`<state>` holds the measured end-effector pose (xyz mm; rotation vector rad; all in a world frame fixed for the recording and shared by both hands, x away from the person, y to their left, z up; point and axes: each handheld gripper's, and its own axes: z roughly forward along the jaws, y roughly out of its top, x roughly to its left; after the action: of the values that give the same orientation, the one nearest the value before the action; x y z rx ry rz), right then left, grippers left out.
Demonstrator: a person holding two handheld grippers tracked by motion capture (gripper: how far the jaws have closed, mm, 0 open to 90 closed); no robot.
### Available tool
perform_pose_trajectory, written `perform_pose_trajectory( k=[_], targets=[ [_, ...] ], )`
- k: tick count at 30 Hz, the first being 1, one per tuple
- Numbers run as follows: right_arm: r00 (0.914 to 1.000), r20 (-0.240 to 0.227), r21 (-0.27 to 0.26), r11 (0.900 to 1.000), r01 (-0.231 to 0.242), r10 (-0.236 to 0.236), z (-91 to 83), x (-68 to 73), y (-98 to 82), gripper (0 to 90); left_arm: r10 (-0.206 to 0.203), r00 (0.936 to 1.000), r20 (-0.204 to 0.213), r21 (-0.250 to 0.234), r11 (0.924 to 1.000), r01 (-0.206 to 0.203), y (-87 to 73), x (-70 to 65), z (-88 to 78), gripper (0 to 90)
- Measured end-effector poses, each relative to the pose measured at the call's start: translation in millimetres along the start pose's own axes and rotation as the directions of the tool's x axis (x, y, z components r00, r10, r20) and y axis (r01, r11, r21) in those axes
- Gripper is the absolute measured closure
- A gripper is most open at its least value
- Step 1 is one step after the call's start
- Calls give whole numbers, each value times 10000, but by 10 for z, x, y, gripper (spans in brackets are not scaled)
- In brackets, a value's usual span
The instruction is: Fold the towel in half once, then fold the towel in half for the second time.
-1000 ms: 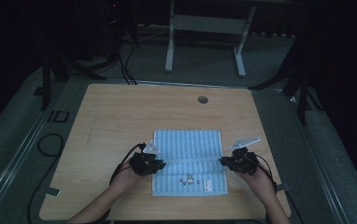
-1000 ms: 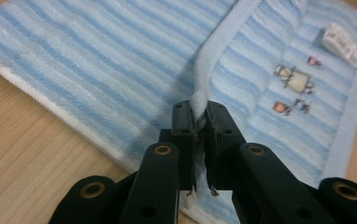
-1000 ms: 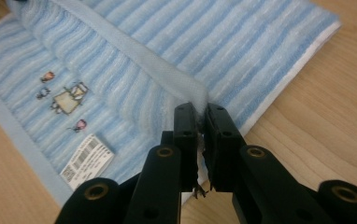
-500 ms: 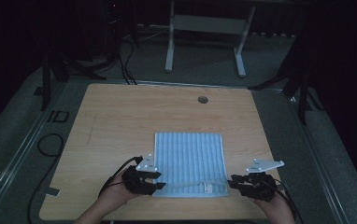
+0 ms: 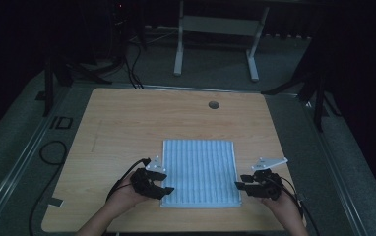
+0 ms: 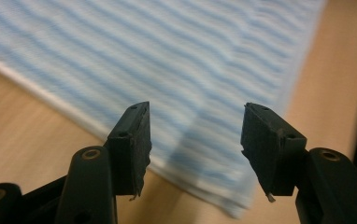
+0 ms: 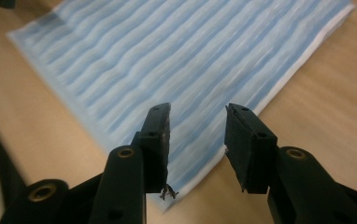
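1. At the near edge of the wooden table (image 5: 127,123), a person's left hand (image 5: 122,196) holds the left gripper (image 5: 162,190), its jaws apart and empty, just over the near left corner of a blue-and-white striped cloth (image 5: 200,172).
2. Opposite, the right hand (image 5: 282,205) holds the right gripper (image 5: 239,182) at the cloth's near right corner; its jaws also stand apart, holding nothing.
3. The cloth lies flat in the near middle of the table, between the two grippers.
4. A grey plate (image 5: 269,162) tops the right gripper, and black cables trail from both.
5. Farther off, a round hole (image 5: 214,104) marks the tabletop near its far edge.
6. Beyond the table, a white metal stand (image 5: 215,34) and loose cables (image 5: 132,69) sit on the dim floor.
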<state>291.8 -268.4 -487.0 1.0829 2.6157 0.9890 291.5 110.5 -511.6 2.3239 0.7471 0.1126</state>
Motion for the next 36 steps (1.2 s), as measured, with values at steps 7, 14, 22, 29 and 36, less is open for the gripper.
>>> perform_pose_trajectory(
  k=[7,14,22,29,36],
  targets=[
    [9992,401,77,10000,1,-4,189,-312,255,587,-575,9974,-438,-123,9983,570,26,377,31,428],
    [9967,696,318,9985,-445,422,292,-708,536,573,-1257,9909,-491,-402,9915,1238,130,731,23,426],
    [9963,764,649,9969,-435,384,350,-899,810,557,-1879,9785,-847,-470,9817,1845,231,1016,65,413],
    [9960,808,1036,9936,-453,370,467,-1040,1044,538,-2188,9714,-926,-554,9752,2144,389,1225,190,385],
    [9942,769,1278,9882,-848,754,670,-1152,1147,508,-2733,9593,-716,-590,9612,2694,515,1410,320,369]
  ],
)
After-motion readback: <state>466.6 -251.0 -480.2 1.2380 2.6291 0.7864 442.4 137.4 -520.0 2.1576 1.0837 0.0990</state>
